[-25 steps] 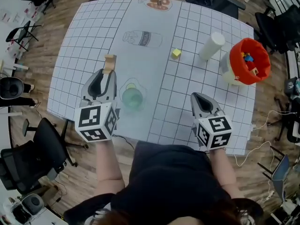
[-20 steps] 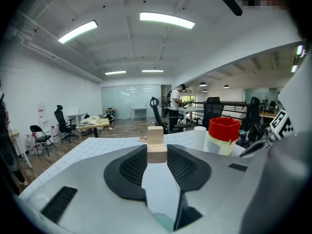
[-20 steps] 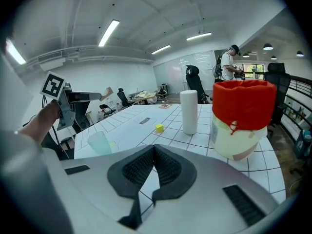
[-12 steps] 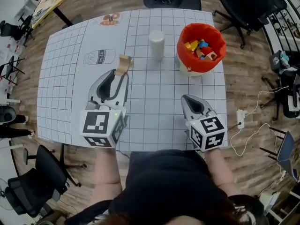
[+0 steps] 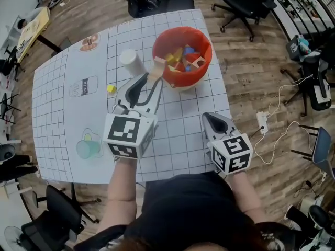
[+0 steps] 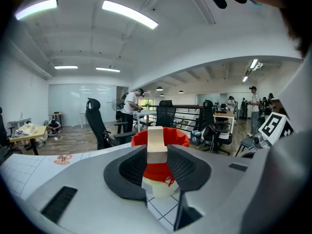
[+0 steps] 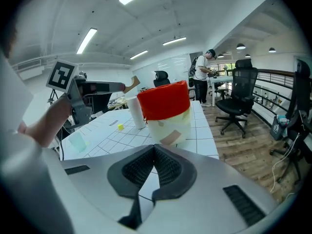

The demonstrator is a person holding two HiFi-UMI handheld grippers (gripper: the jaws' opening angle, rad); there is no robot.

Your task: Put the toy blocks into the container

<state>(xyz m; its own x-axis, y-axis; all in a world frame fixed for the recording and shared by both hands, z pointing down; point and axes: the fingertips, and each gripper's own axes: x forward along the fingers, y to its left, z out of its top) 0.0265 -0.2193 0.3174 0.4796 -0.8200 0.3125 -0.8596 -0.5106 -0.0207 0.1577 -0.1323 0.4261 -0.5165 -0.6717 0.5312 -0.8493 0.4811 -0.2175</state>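
head view: the left claw (image 5: 153, 81) grips a pale wooden block (image 5: 156, 72) at the rim of the red container (image 5: 208, 55), which stands on the gridded desk (image 5: 57, 103) with coloured blocks inside. a small yellow block (image 5: 111, 89) lies near a white cylinder (image 5: 131, 63). the right claw (image 5: 209, 119) is nearer the person.
left gripper view: the pads press the wooden block's sides, with the container just behind.
right gripper view: the jaws meet, with nothing between them.
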